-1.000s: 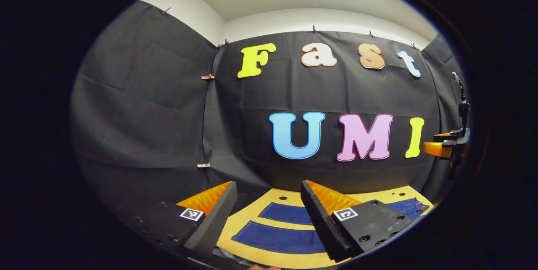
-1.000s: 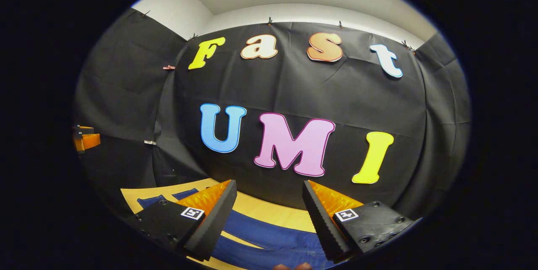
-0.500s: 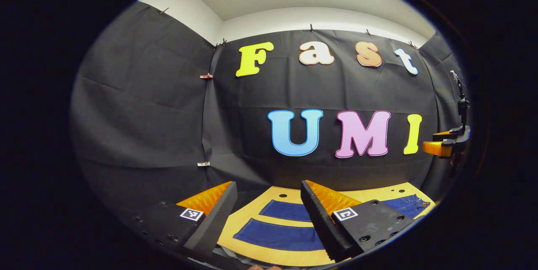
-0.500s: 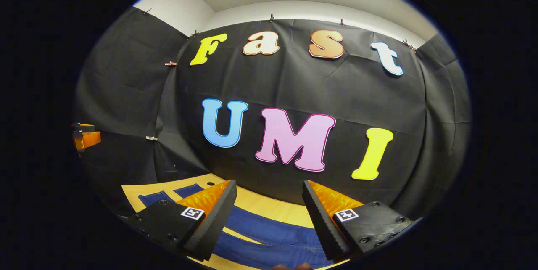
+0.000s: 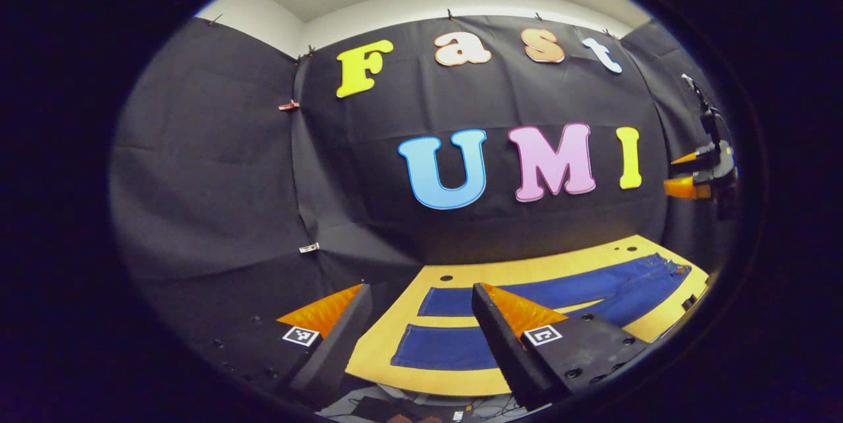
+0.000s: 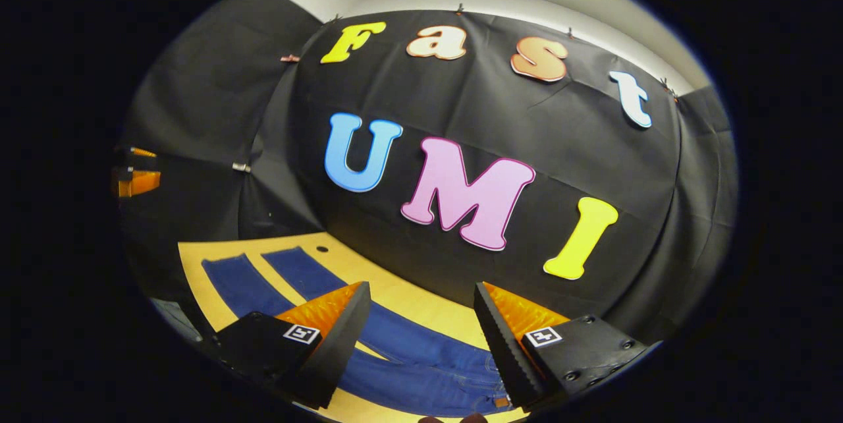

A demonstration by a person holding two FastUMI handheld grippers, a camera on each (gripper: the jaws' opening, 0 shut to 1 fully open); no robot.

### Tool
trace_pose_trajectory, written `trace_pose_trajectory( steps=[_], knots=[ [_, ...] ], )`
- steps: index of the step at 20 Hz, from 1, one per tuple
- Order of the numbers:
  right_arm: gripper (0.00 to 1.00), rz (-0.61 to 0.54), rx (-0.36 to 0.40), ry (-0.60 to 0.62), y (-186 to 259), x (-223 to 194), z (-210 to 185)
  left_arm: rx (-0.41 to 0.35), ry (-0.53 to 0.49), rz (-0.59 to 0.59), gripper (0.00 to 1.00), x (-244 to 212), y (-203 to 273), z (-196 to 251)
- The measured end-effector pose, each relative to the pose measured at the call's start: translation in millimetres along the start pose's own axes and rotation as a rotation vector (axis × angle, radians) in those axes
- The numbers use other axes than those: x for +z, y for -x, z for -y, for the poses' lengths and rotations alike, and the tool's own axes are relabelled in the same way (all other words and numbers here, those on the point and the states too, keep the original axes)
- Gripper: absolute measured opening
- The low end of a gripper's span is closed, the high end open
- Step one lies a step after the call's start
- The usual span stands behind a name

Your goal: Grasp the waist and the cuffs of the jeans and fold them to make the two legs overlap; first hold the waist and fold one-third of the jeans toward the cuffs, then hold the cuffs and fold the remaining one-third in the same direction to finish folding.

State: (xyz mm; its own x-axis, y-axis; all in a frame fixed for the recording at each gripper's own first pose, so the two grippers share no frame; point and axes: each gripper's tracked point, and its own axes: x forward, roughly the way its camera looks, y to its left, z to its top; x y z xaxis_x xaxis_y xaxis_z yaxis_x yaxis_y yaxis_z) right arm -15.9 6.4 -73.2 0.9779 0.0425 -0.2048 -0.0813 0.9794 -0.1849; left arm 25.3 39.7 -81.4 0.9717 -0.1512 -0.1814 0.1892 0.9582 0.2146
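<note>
Jeans [image 5: 566,291] of dark blue denim lie flat and unfolded on the pale yellow wooden surface [image 5: 421,377], the two legs side by side with a strip of bare wood between them. In the left gripper view the cuffs point toward the near left of the surface and the waist sits at the far right end; in the right gripper view the same jeans [image 6: 395,344] run from the cuffs at the far left to the waist, which lies low between that claw's fingers. A small dark hole [image 5: 446,277] marks the surface just beyond the cuffs.

The left claw [image 5: 421,337] hangs above the cuff end, its fingers spread wide with nothing between them, apart from the cloth. The right claw [image 6: 421,337] hangs above the waist end, likewise spread wide and holding nothing. Each claw also shows far off at the edge of the other's view.

Black cloth [image 6: 527,140] forms the booth's wall behind the surface, pinned below a white wall [image 5: 461,1].
</note>
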Motion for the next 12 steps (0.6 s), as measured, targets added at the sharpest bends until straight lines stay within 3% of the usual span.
trace_pose_trajectory(
  steps=[3,8,12],
  knots=[
    [0.96,-0.086,0.020,0.100,-4,-45,-3,-0.123,-0.132,-0.094,0.99,-48,-29,5],
    [0.97,-0.285,0.059,0.273,-2,-139,-4,-0.340,-0.494,-0.250,0.97,-150,-76,4],
    [0.97,-0.443,0.082,0.464,13,-209,7,-0.547,-0.776,-0.295,0.98,-214,-109,1]
  ],
)
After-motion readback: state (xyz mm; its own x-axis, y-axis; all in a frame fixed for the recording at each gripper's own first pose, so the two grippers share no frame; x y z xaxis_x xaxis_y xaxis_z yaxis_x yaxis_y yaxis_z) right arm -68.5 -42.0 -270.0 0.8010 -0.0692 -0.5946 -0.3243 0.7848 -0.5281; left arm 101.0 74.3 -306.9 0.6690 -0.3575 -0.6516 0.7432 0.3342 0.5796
